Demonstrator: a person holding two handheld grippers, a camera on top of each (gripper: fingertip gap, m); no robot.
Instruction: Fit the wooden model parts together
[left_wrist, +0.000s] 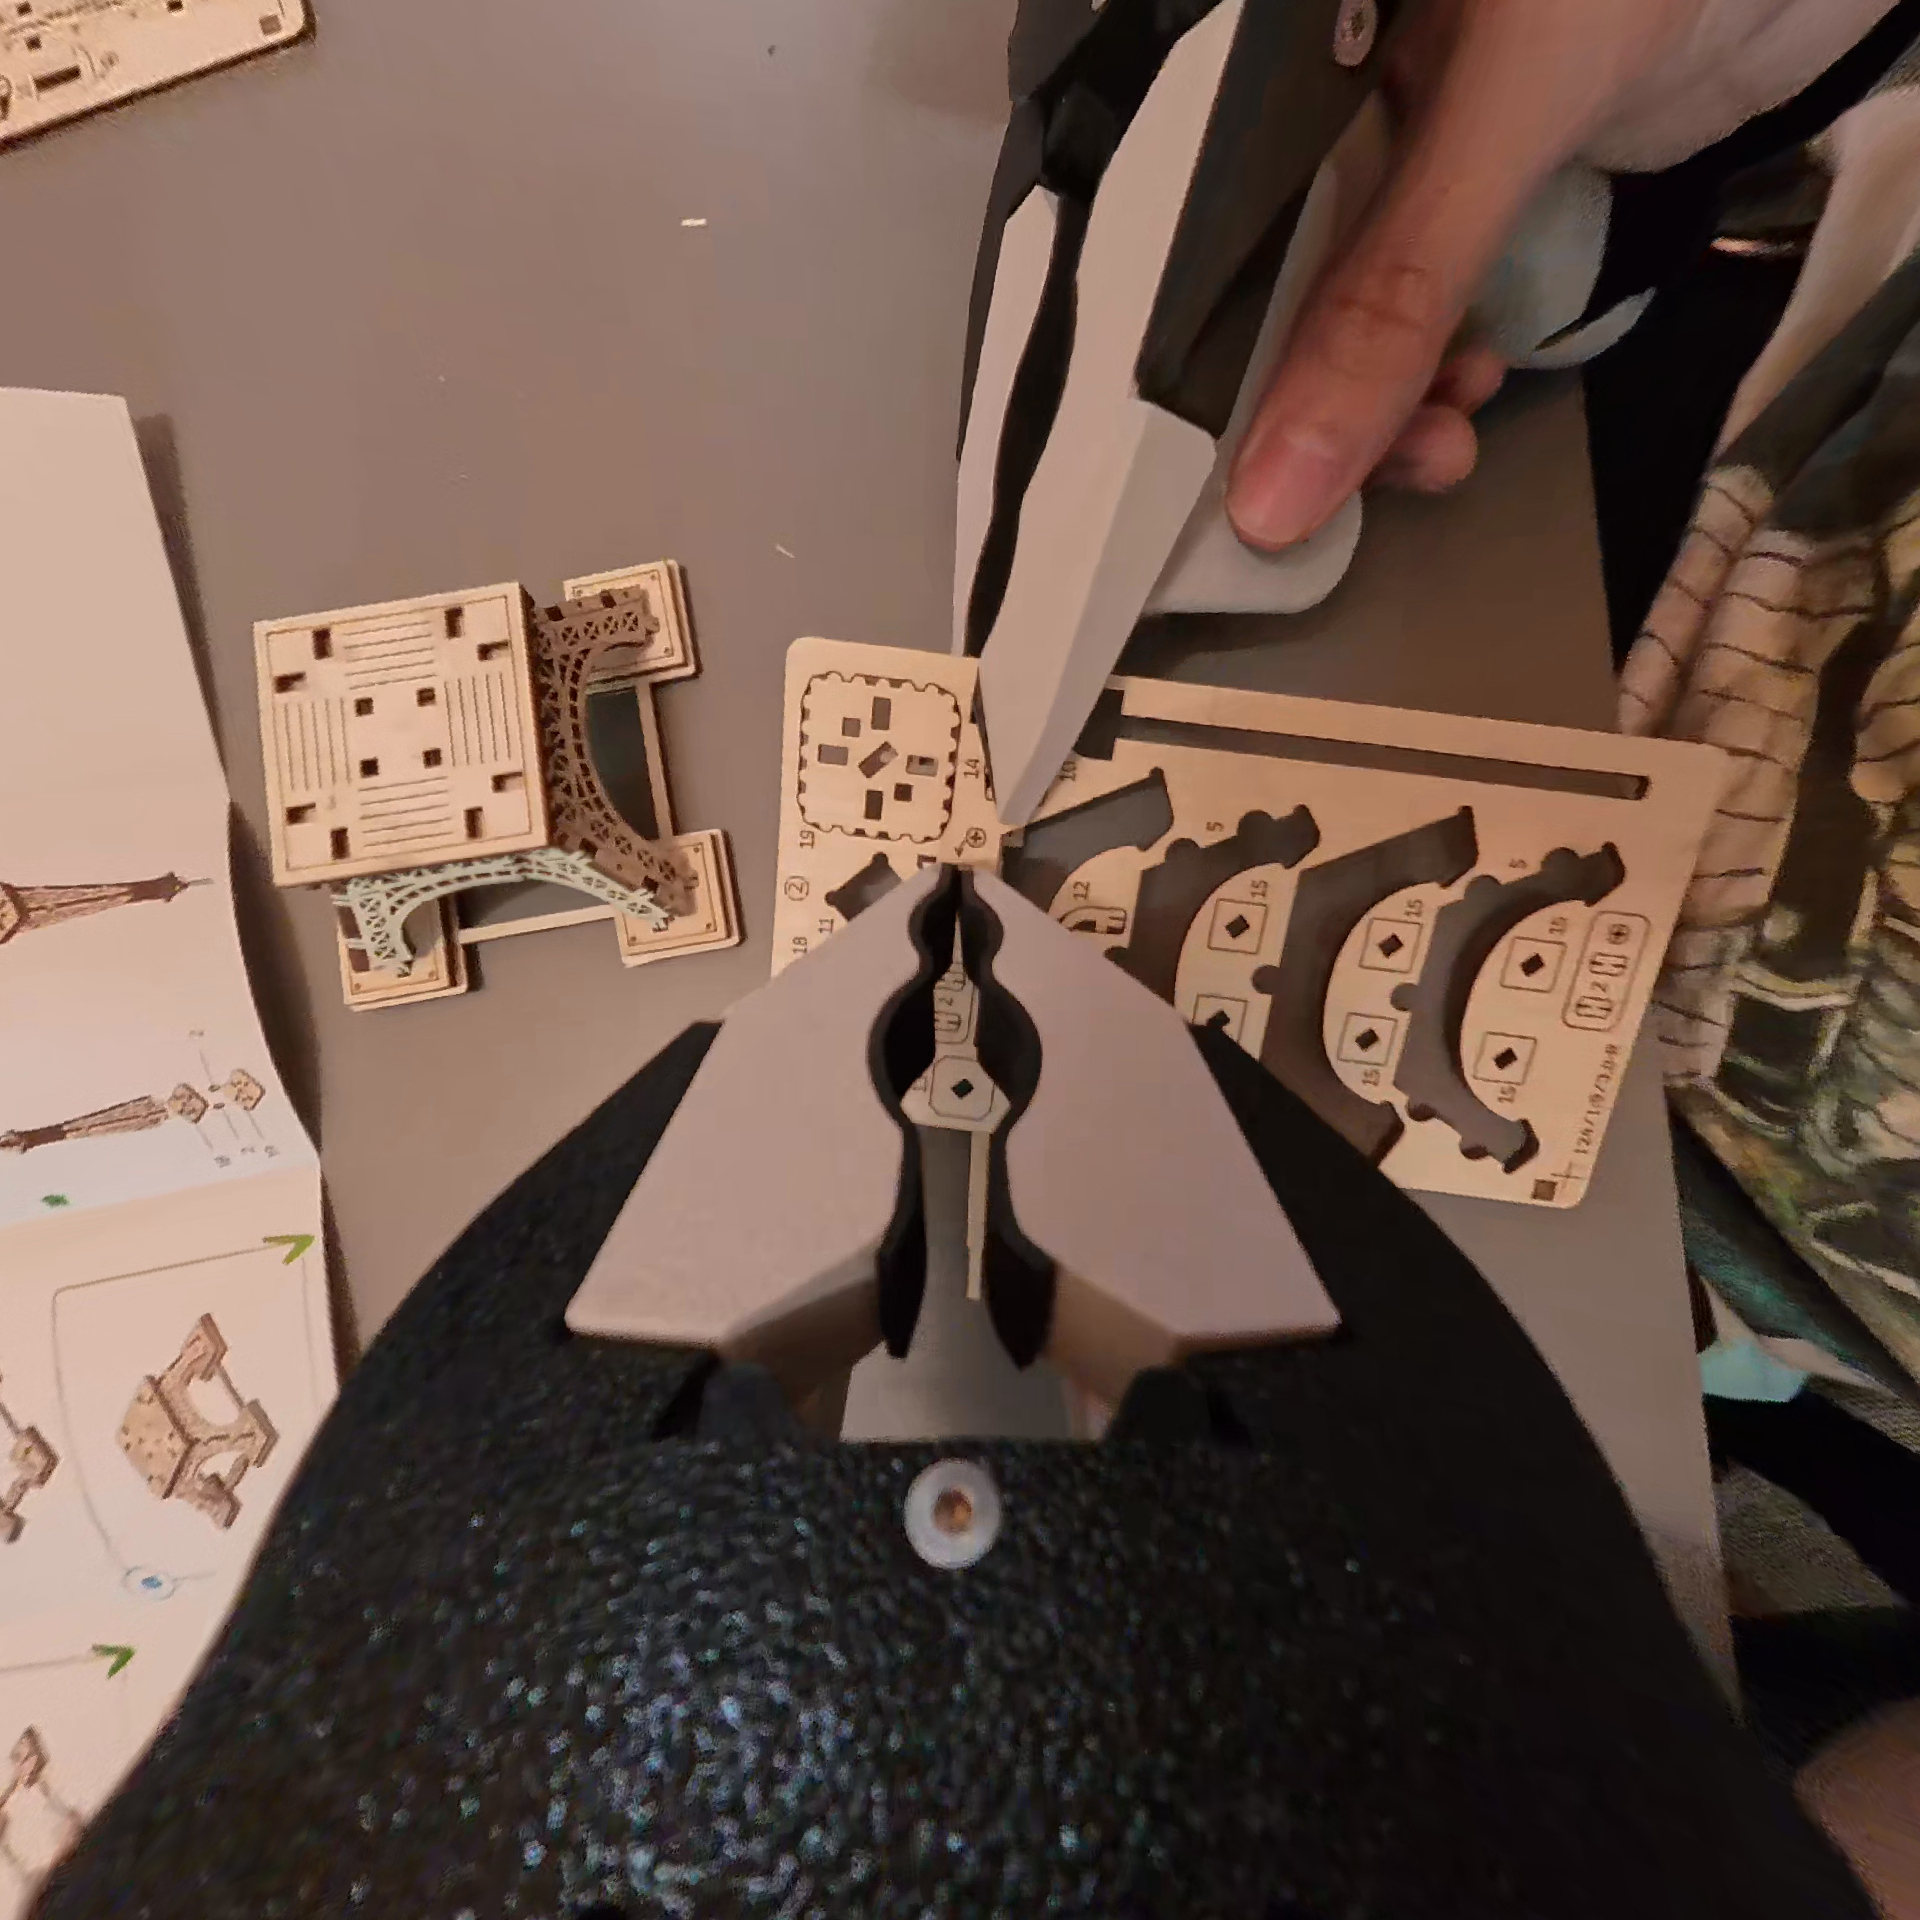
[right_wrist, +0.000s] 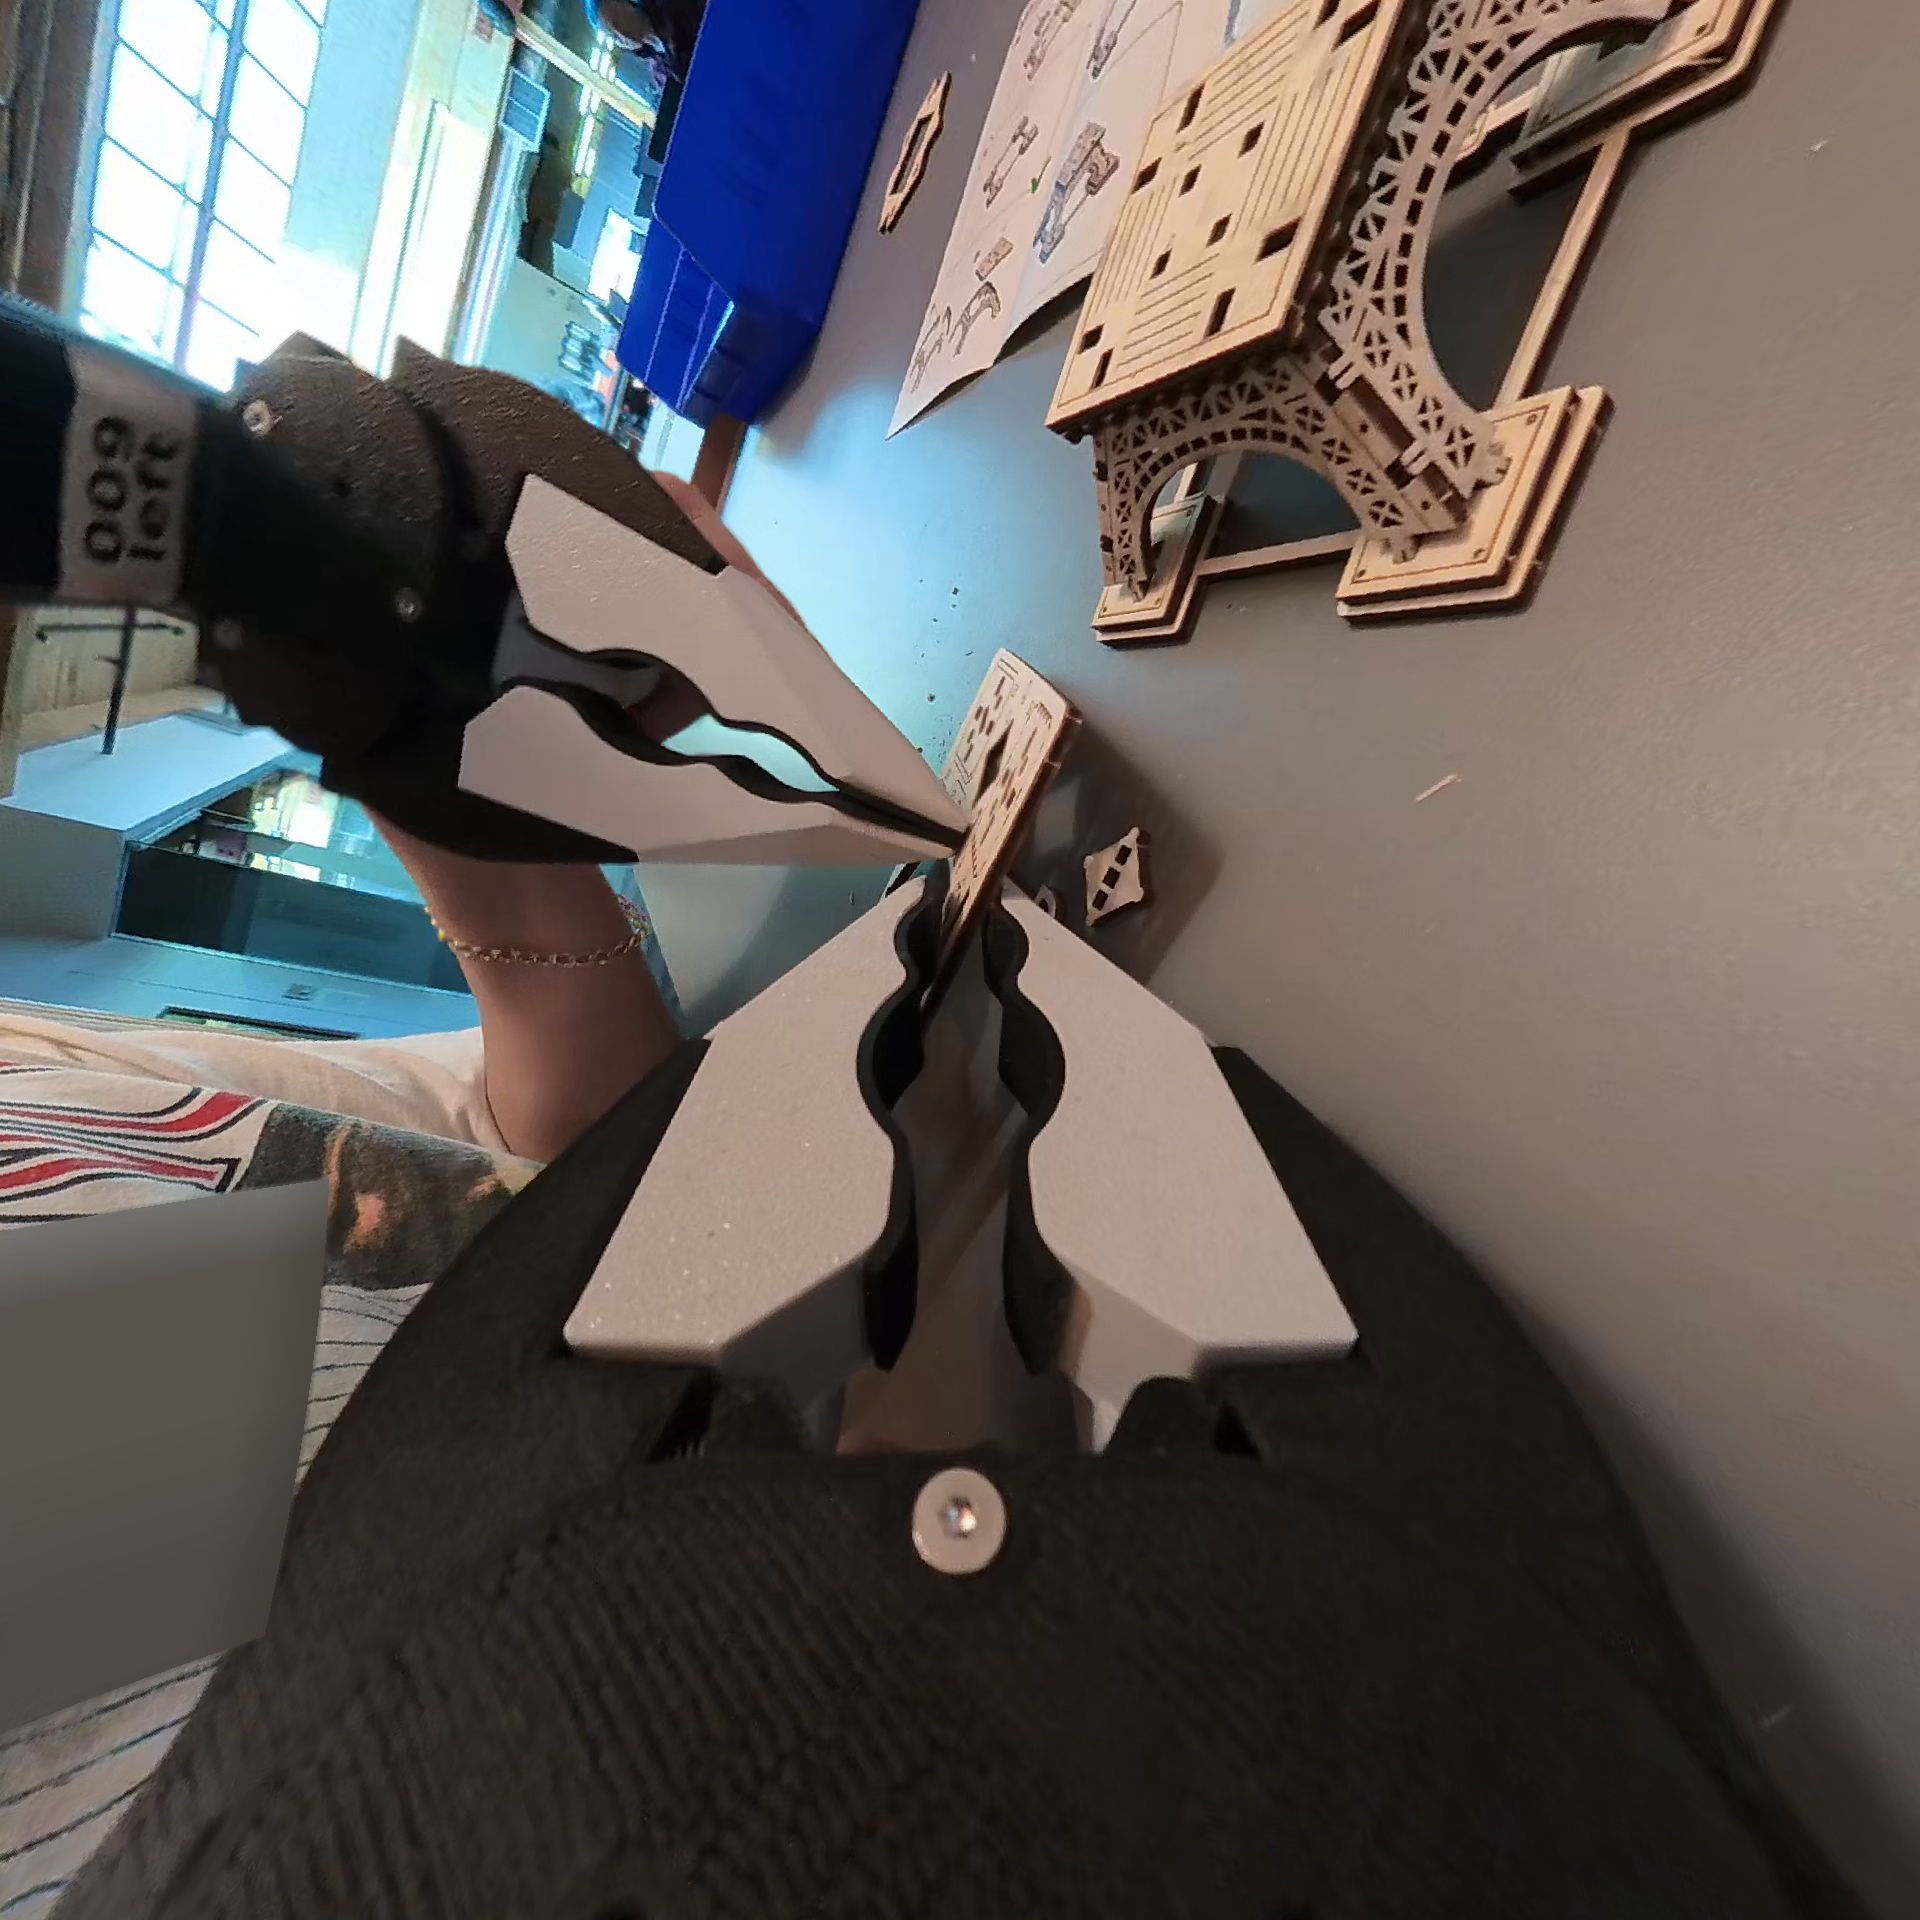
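Observation:
A thin wooden parts sheet (left_wrist: 1455, 831) with curved cut-outs is held up off the grey table (left_wrist: 623, 364) by both grippers. My left gripper (left_wrist: 956, 883) is shut, with its tips pinching the sheet near its middle. In the right wrist view the left gripper (right_wrist: 951, 831) comes in from the left onto the sheet (right_wrist: 1003, 758). My right gripper (right_wrist: 961, 914) is shut on the sheet, which runs edge-on between its fingers. In the left wrist view the right gripper (left_wrist: 1013, 805) reaches down from above. The half-built tower base (left_wrist: 416, 748) stands on the table to the left and also shows in the right wrist view (right_wrist: 1299, 312).
An instruction booklet (left_wrist: 104, 831) lies at the left edge. Another parts sheet (left_wrist: 104, 62) lies at the far left corner. A small loose wooden piece (right_wrist: 1117, 878) lies on the table under the held sheet. A blue bin (right_wrist: 748, 208) stands beyond the table. A person's hand (left_wrist: 1403, 260) holds the right gripper.

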